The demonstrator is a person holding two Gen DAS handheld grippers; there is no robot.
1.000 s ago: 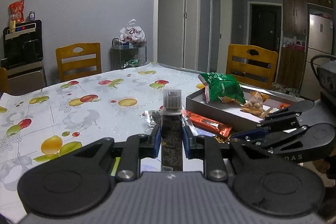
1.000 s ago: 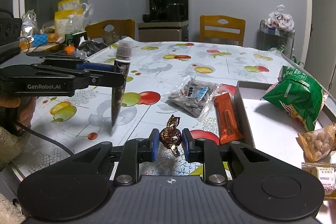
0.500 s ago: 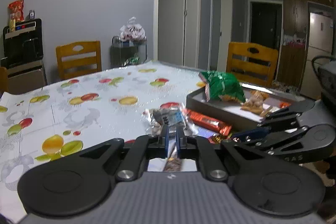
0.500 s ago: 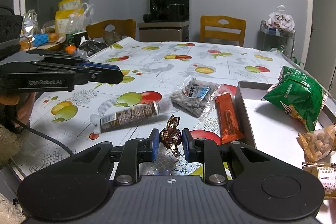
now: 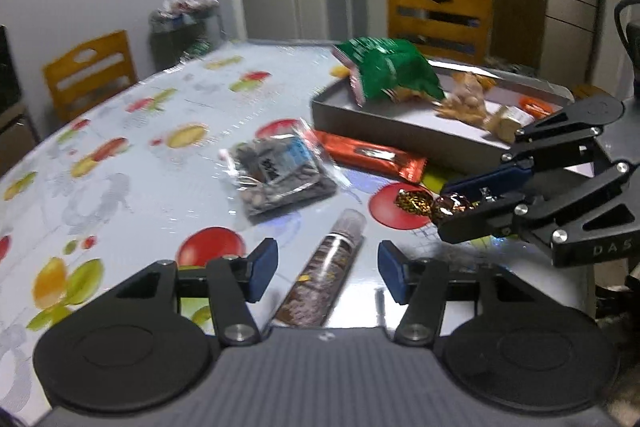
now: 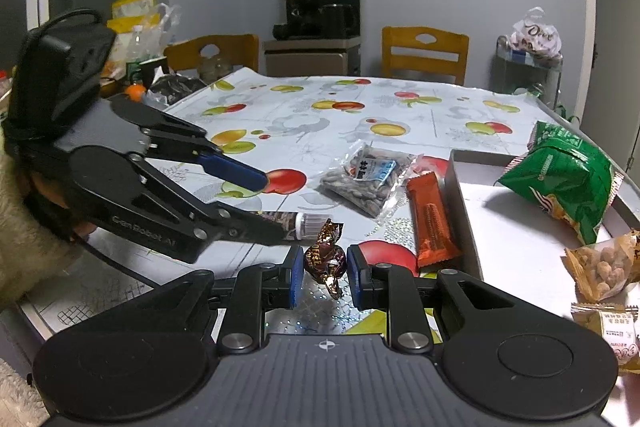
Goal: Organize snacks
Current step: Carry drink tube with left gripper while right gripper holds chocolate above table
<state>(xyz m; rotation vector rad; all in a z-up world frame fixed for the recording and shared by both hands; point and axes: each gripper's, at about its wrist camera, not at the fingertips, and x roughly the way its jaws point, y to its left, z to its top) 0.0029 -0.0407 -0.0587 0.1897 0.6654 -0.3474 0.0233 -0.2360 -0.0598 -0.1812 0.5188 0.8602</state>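
Snacks lie scattered over a fruit-print tablecloth (image 6: 400, 115). The left gripper (image 5: 328, 267) has its jaws opening, and the dark tube (image 5: 324, 279) with the pale cap lies flat on the cloth between the blue pads, not pressed by either. The right gripper (image 6: 322, 269) is clenched on a foil-wrapped candy (image 6: 325, 257), held just above the cloth. Between the tube and the grey tray (image 6: 504, 227) lie a clear bag of seeds (image 6: 368, 183) and an orange bar (image 6: 432, 219), the bar just beside the tray's near wall. Inside the tray sit a green bag (image 6: 560, 175) leaning on the far side, a small bag of nuts (image 6: 604, 267) and another small pale packet (image 6: 612, 331). Wooden chairs (image 6: 424, 53) stand behind the table, with a black appliance (image 6: 320, 11) against the wall.
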